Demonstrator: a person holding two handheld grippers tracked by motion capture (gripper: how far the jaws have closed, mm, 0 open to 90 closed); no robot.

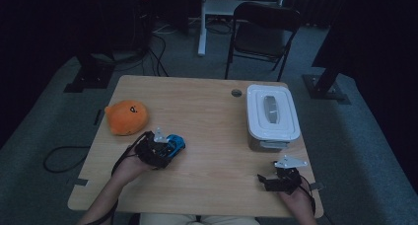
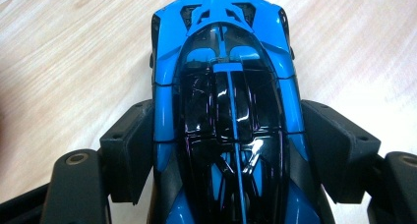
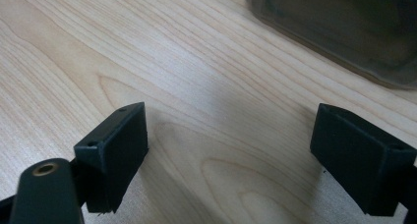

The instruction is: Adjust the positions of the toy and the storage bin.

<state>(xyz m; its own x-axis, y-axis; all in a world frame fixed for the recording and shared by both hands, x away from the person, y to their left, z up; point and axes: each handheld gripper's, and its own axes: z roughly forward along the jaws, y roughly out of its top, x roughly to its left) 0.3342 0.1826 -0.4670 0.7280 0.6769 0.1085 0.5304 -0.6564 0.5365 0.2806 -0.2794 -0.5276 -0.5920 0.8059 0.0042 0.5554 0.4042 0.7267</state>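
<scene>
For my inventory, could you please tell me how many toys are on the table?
2: an orange plush toy near the left edge, and a blue toy car held in the left tongs.

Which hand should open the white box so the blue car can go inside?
Probably the right. The right gripper is open and empty, close to the white box, whose lid looks shut. The left gripper already grips the blue car.

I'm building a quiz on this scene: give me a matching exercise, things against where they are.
Things:
1. toy car
2. plush
3. box
4. right gripper

Places or states:
A. at the table's left edge
B. open, over bare wood
C. clamped in the left gripper
D. on the table's right side, lid on

Pairs: 1-C, 2-A, 3-D, 4-B
</scene>
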